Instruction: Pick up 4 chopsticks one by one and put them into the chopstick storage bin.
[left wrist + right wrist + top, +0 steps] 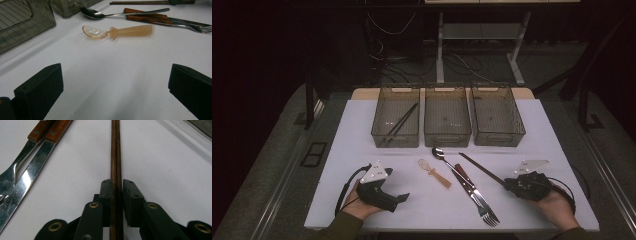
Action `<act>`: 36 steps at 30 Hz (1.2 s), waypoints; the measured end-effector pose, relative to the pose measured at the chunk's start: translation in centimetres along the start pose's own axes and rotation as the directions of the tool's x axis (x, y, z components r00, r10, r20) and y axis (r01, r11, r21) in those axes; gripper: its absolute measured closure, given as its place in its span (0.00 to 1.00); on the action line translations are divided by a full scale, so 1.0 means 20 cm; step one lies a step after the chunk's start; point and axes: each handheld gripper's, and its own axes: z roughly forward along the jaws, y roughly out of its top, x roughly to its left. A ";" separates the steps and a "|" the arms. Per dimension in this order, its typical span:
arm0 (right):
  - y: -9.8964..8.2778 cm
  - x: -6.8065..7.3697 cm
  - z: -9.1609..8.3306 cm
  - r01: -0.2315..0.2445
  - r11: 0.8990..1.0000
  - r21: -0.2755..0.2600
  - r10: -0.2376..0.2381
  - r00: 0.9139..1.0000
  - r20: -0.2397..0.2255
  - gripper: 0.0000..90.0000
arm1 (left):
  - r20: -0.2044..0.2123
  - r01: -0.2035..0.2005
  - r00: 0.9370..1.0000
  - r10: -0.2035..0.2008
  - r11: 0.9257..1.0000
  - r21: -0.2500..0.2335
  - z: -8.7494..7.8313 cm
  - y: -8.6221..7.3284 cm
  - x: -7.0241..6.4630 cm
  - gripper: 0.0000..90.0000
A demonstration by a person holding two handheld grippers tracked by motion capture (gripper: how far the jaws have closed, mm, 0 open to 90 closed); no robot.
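Chopsticks (115, 150) sit pinched in my right tool (116, 186), pointing to eleven o'clock toward the bins (447, 120), while my left tool (115, 82) waits wide.

Right tongs (116, 188): black, brass-coloured rivets.
Pair of thin wooden chopsticks (115, 150): dark brown.
White table (362, 125): plain.
Translucent plastic spoon (117, 32): pale orange.
Steel fork and knife (30, 160): silver, reddish-brown wooden handles.
Three clear plastic bins (447, 122): smoky grey, ribbed floors.

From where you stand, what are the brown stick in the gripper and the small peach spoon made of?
The long brown stick looks like wood: dark, matte, with lengthwise grain. The small peach spoon seems soft plastic or silicone: translucent, with a glossy bowl and a frosted handle.
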 end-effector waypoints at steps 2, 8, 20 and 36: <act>0.00 0.00 0.00 -0.004 1.000 -0.001 0.004 1.000 -0.001 0.79 | 0.001 0.002 1.000 -0.002 1.000 -0.001 0.00 0.00 0.00 0.00; 0.03 0.00 -0.06 -0.044 0.996 -0.075 0.041 0.998 -0.049 0.68 | 0.003 0.000 1.000 0.000 1.000 0.001 0.00 0.00 0.00 0.00; 0.11 -0.05 -0.05 -0.071 0.993 -0.092 0.067 0.996 -0.054 0.77 | -0.003 0.010 1.000 -0.010 1.000 -0.003 0.01 0.00 0.00 0.00; 0.12 -0.07 0.02 -0.049 0.998 -0.035 0.047 0.996 -0.072 0.91 | -0.001 0.004 1.000 -0.004 1.000 0.004 0.02 -0.01 0.00 0.00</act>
